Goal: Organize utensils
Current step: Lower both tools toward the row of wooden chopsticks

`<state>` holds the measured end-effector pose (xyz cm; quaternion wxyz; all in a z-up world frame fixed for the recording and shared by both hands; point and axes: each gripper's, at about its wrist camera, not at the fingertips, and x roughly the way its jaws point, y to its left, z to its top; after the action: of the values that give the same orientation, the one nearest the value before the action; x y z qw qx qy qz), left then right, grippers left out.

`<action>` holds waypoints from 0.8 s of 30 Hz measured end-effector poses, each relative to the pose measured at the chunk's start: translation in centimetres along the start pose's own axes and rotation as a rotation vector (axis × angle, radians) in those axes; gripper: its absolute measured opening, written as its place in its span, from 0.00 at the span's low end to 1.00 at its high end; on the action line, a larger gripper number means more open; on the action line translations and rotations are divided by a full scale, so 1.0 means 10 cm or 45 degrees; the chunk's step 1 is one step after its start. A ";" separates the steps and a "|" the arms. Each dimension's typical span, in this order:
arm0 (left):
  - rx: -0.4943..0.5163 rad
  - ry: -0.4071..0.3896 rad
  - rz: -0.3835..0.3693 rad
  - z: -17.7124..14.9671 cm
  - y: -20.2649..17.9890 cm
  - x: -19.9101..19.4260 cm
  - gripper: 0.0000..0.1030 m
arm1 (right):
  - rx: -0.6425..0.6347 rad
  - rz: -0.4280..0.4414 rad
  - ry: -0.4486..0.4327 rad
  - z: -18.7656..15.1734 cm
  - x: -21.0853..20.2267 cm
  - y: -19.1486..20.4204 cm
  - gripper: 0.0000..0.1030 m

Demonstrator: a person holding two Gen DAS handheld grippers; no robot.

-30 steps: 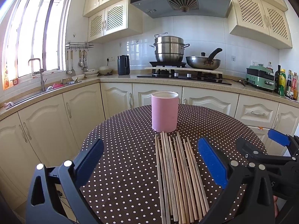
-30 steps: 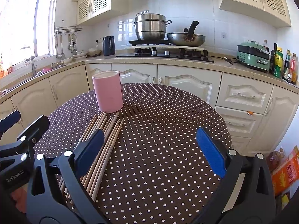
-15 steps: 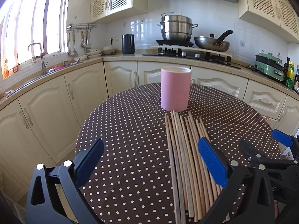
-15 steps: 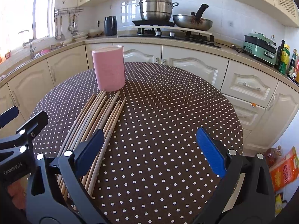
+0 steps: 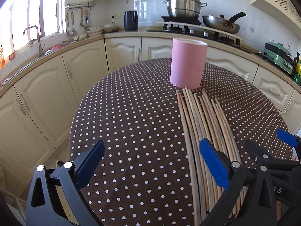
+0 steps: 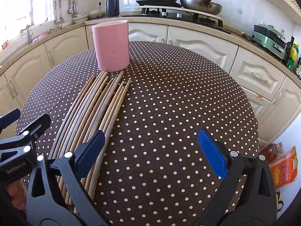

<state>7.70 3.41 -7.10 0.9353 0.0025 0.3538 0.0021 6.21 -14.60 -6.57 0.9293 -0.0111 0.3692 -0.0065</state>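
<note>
A pink cylindrical holder (image 5: 188, 63) stands upright on the round dotted table (image 5: 131, 116); it also shows in the right wrist view (image 6: 111, 46). Several long wooden chopsticks (image 5: 202, 130) lie side by side in front of it, tips toward the holder, and show in the right wrist view (image 6: 92, 111) too. My left gripper (image 5: 150, 162) is open and empty, to the left of the chopsticks' near ends. My right gripper (image 6: 150, 150) is open and empty, just right of the chopsticks. Each gripper shows at the other view's edge.
Cream cabinets and a counter curve around behind the table. A sink (image 5: 37, 45), kettle (image 5: 130, 20), stacked steel pots (image 5: 183, 4) and a wok (image 5: 222, 23) sit on the counter. Bags and a bottle (image 6: 280, 160) lie on the floor at the right.
Both grippers have risen and tilted down toward the table, so holder and chopsticks sit higher in both views. Both stay open. Nothing on the table has moved.
</note>
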 end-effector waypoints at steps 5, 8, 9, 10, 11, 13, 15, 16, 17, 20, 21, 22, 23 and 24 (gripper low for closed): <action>-0.001 0.032 -0.010 0.01 0.04 0.09 0.96 | -0.028 -0.001 0.028 0.01 0.04 0.04 0.94; 0.002 0.044 -0.025 0.03 0.04 0.11 0.96 | -0.039 -0.010 0.057 0.02 0.09 0.06 0.94; 0.009 0.045 -0.027 0.03 0.04 0.12 0.96 | -0.039 -0.009 0.069 0.03 0.10 0.06 0.94; 0.019 0.047 -0.023 0.04 0.03 0.14 0.96 | -0.041 -0.008 0.083 0.03 0.12 0.06 0.94; 0.028 0.051 -0.018 0.04 0.02 0.15 0.96 | -0.044 -0.007 0.104 0.03 0.15 0.06 0.94; 0.034 0.064 -0.033 0.05 0.02 0.17 0.96 | -0.035 0.006 0.109 0.04 0.17 0.05 0.94; 0.035 0.080 -0.045 0.06 0.02 0.20 0.96 | -0.023 0.022 0.126 0.05 0.19 0.04 0.94; 0.040 0.088 -0.049 0.07 0.01 0.22 0.96 | -0.017 0.025 0.131 0.05 0.20 0.03 0.94; 0.051 0.096 -0.046 0.07 0.00 0.25 0.96 | -0.006 0.034 0.143 0.06 0.22 0.02 0.94; 0.064 0.111 -0.024 0.08 0.00 0.31 0.96 | 0.003 0.053 0.161 0.08 0.24 0.01 0.94; 0.064 0.119 -0.021 0.09 0.00 0.32 0.96 | -0.004 0.054 0.165 0.08 0.24 0.02 0.94; 0.063 0.128 -0.020 0.09 0.00 0.34 0.96 | -0.012 0.052 0.170 0.09 0.25 0.03 0.94; 0.063 0.137 -0.019 0.09 0.00 0.36 0.96 | -0.019 0.050 0.176 0.10 0.25 0.04 0.94; 0.066 0.143 -0.018 0.10 -0.01 0.38 0.96 | -0.022 0.048 0.180 0.11 0.26 0.05 0.94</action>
<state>11.21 3.37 -8.87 0.9136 0.0242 0.4058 -0.0135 8.86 -14.15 -7.58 0.9008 -0.0118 0.4339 0.0135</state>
